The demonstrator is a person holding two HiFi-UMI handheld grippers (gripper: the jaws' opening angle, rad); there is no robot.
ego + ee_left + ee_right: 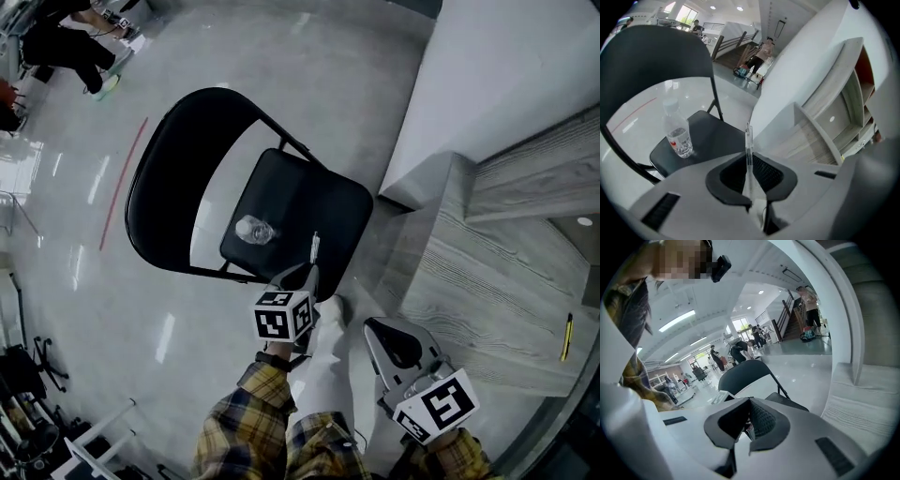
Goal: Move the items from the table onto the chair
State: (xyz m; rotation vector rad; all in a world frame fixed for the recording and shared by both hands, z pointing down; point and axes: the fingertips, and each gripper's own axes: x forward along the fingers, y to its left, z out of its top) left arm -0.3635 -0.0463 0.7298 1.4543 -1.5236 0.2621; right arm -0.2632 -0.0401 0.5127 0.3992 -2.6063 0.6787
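A black folding chair [309, 202] stands left of the grey wood table [487, 281]. On its seat [715, 136] a clear water bottle [254, 230] [677, 133] stands upright. My left gripper [309, 270] [749, 157] hovers over the seat's near edge, shut on a thin clear pen [314, 248] [748, 138] that sticks out past the jaws. The right gripper [370, 326] [749, 420] is held lower right, between chair and table, shut with nothing in it. A yellow pen [566, 337] lies at the table's right side.
A white wall block [487, 84] rises behind the table. The grey floor [112, 281] carries a red line [124, 183] left of the chair. The person's plaid sleeve [244, 422] and white trouser leg [323, 375] show below. People stand far off in the hall [740, 350].
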